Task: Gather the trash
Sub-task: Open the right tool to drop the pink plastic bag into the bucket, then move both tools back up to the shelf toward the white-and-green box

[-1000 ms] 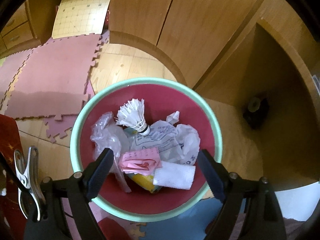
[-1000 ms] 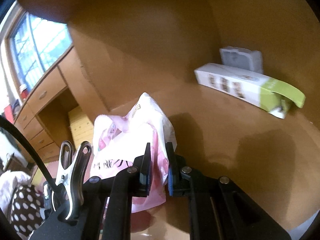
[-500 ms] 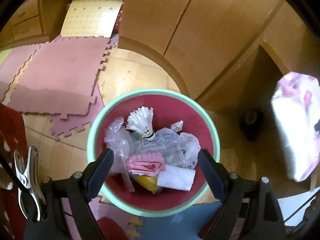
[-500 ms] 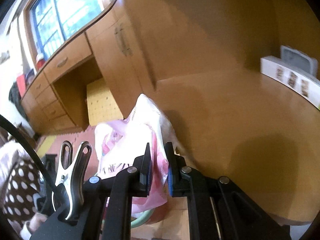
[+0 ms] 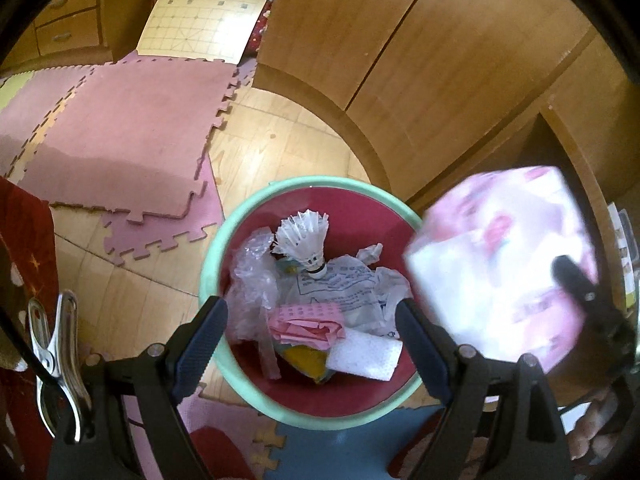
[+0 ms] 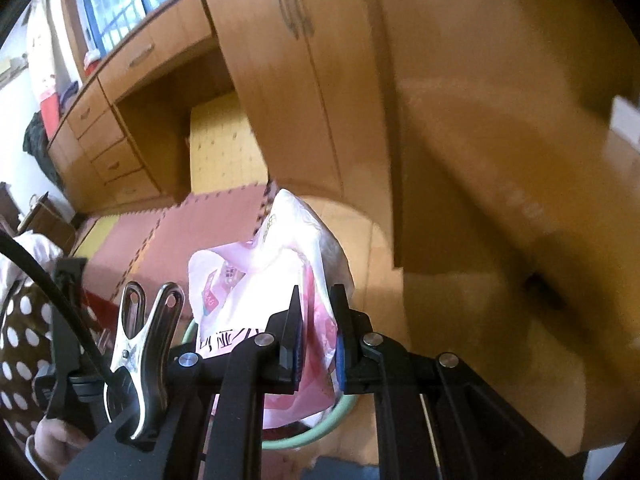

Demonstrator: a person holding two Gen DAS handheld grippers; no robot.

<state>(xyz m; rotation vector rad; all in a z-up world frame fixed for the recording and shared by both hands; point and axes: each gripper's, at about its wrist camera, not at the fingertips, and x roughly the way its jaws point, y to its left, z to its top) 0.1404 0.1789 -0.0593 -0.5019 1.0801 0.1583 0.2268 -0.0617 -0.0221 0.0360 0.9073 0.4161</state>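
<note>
Between my right tool's (image 6: pixel 316 334) closed fingers I have a pink-and-white plastic bag (image 6: pixel 264 280) clamped, hanging above the green-rimmed bin (image 5: pixel 256 392). Ahead of my left tool (image 5: pixel 310 340), jaws apart and empty, the bin holds a shuttlecock (image 5: pixel 306 242) and wrappers.

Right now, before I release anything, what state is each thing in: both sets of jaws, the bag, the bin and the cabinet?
Right gripper: jaws shut on the pink-and-white plastic bag.
Pink-and-white plastic bag: crumpled, held in the air over the bin's rim.
Left gripper: jaws open, holding nothing.
Trash bin: upright, uncovered, partly filled.
Shuttlecock: lying on top of the trash.
Cabinet doors: closed.
</note>
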